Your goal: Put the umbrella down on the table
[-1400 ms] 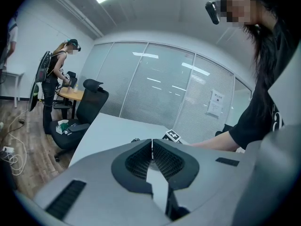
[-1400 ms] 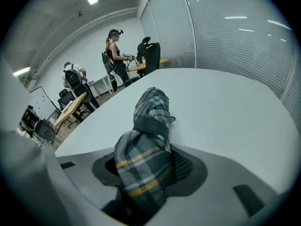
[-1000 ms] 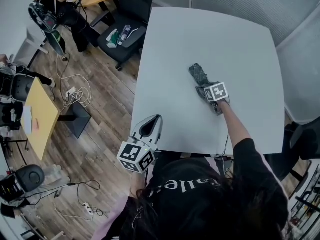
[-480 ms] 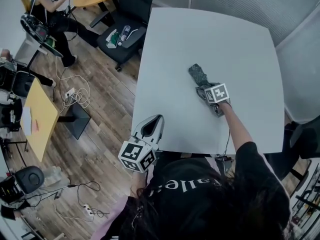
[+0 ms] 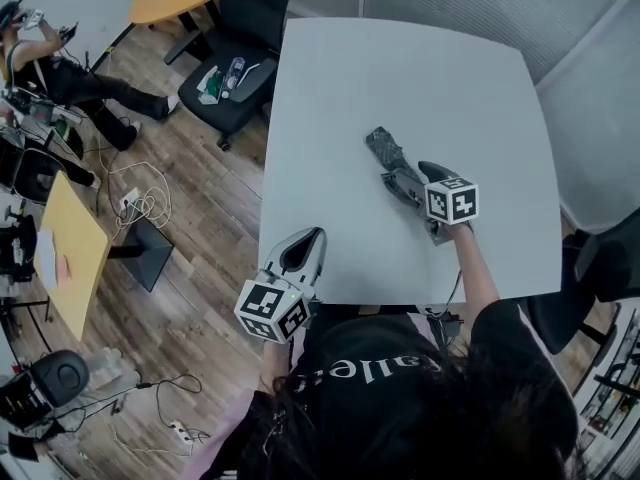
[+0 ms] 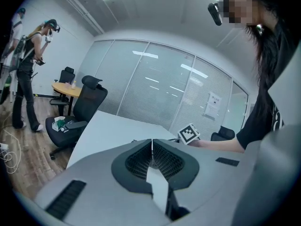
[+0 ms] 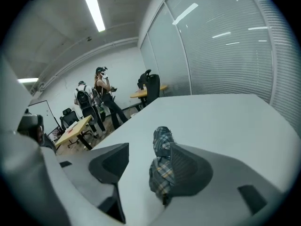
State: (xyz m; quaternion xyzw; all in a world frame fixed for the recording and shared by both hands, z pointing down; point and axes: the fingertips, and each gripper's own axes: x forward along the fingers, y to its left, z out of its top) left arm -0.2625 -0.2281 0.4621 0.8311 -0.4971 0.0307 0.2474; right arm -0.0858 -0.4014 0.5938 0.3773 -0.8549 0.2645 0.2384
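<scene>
Right gripper [image 7: 143, 161] jaws stand wide apart, nothing clamped; the folded plaid umbrella [image 7: 162, 166] lies flat on the white table [image 7: 221, 121], its near end between them and close against one jaw's inner face (contact unclear). Left gripper [image 6: 151, 144] jaws are together, empty, held off the table's near edge. Step in hand, as judged: release, w/ set-down apparently done; next move calls for drawing the right gripper clear w/o nudging the umbrella.
</scene>
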